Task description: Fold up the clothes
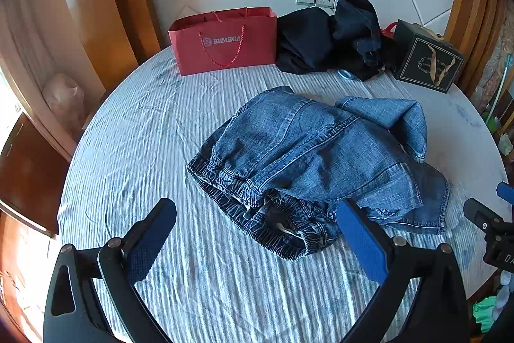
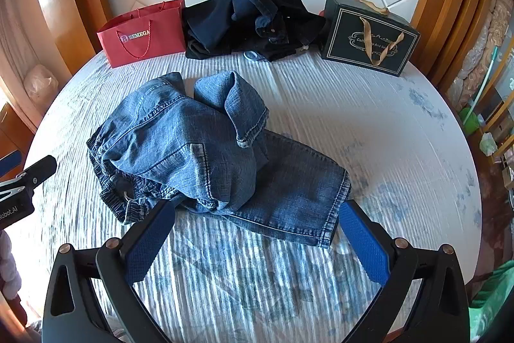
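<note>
The blue jeans (image 1: pixel 308 163) lie in a loose heap near the middle of the bed (image 1: pixel 135 124), on its striped sheet. The elastic waistband faces the left gripper (image 1: pixel 257 233), at about 6 o'clock in its view. One leg is flopped back over the seat toward 1 o'clock, while the other runs out flat toward the right gripper (image 2: pixel 257 230).

Both grippers hover just short of the near edge of the denim. Each has its jaws spread wide and released, with nothing between the blue pads.

Judging by the heap, folding has hardly begun. No crease is set, the legs are crossed rather than stacked, and the waistband is bunched. What seems left is to pull the legs straight, lay one on the other, then fold the length over.

At 12 o'clock against the headboard sits a pile of dark clothes (image 2: pixel 250 18), unfolded too, and possibly next in line. It lies between a red paper bag (image 1: pixel 225 40) and a black gift box (image 2: pixel 369 34).
</note>
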